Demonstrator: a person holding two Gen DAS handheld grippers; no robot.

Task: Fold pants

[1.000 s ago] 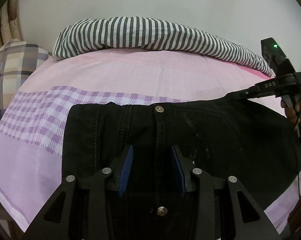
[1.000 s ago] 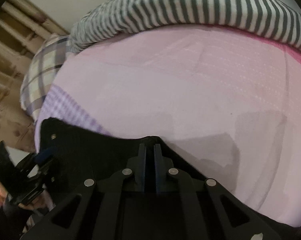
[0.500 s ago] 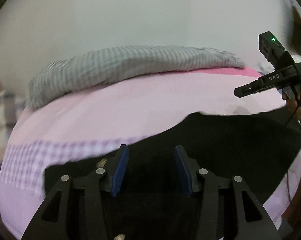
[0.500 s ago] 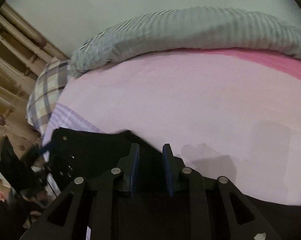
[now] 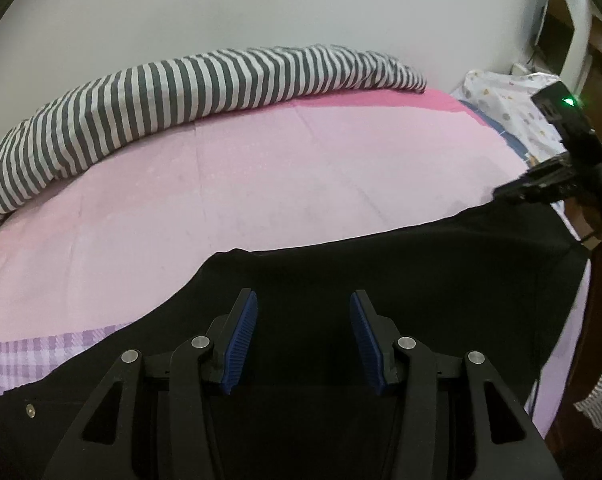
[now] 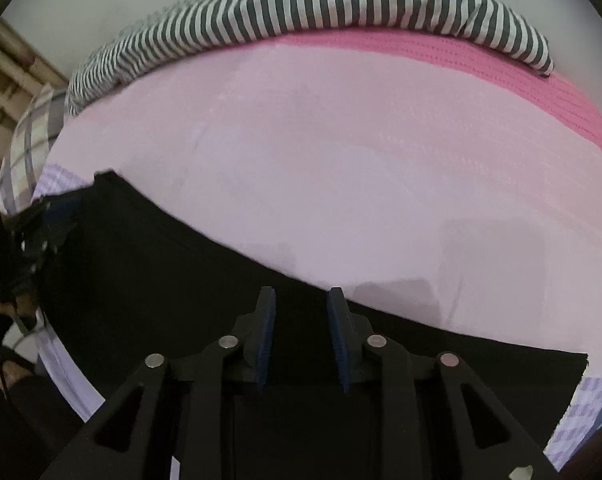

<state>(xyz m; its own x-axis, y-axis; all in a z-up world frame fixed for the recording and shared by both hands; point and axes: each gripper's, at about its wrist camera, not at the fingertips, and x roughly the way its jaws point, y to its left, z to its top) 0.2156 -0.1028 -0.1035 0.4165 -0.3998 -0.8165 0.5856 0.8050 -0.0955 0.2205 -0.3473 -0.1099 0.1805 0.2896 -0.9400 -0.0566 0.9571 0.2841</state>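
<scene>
Black pants (image 5: 401,272) lie flat across the near part of a pink bed sheet (image 5: 261,176). A metal rivet shows at the lower left in the left wrist view. My left gripper (image 5: 303,320) is open and empty over the pants. My right gripper (image 6: 301,320) is open and empty above the pants (image 6: 161,272) near their far edge. The right gripper also shows at the right edge of the left wrist view (image 5: 541,188), and the left gripper at the left edge of the right wrist view (image 6: 41,220).
A grey and white striped blanket (image 5: 181,84) lies rolled along the bed's far side by the white wall. A plaid pillow (image 6: 25,160) sits at the left. A patterned white cloth (image 5: 513,104) lies past the bed's right end.
My right gripper has opened and let go of the pants. Both grippers have tilted up and shifted right, so the waistband with its button has left the left wrist view.
</scene>
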